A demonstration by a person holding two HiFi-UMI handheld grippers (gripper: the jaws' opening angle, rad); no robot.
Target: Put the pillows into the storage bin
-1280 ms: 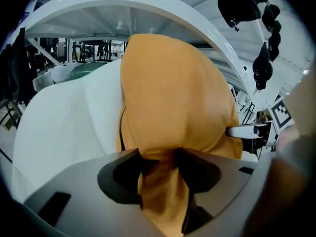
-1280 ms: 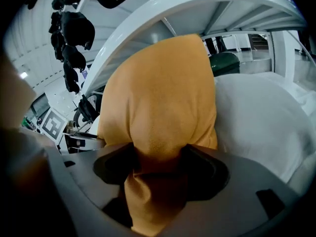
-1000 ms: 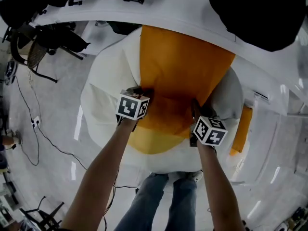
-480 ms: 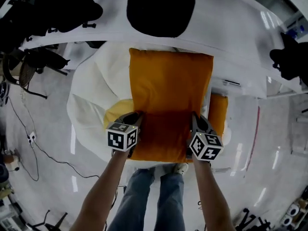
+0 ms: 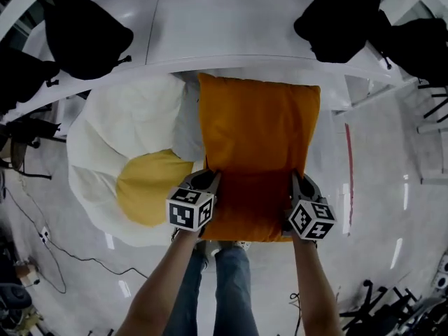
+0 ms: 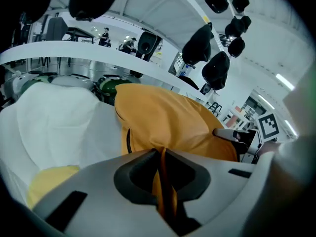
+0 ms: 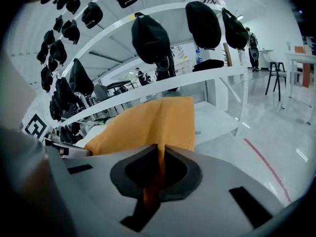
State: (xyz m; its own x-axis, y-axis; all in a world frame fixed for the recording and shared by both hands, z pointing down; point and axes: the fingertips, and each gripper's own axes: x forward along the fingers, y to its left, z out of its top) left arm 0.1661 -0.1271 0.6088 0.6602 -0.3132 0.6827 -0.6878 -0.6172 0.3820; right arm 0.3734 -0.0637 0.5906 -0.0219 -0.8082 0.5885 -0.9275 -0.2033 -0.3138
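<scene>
While it is lifted above the floor (image 5: 378, 208), the orange pillow (image 5: 259, 152) is held by its near edge at both sides. The fingers of the left gripper (image 5: 203, 182) have just been closing and pinch a fold of its cloth, and the fingers of the right gripper (image 5: 299, 184) are closed on the cloth too. Just left of it lies a white soft cushion (image 5: 119, 131) with a yellow round patch (image 5: 147, 187); if this is the bin, I cannot tell. Beyond, a white curved shelf (image 5: 231, 26) carries black things (image 5: 84, 37)
</scene>
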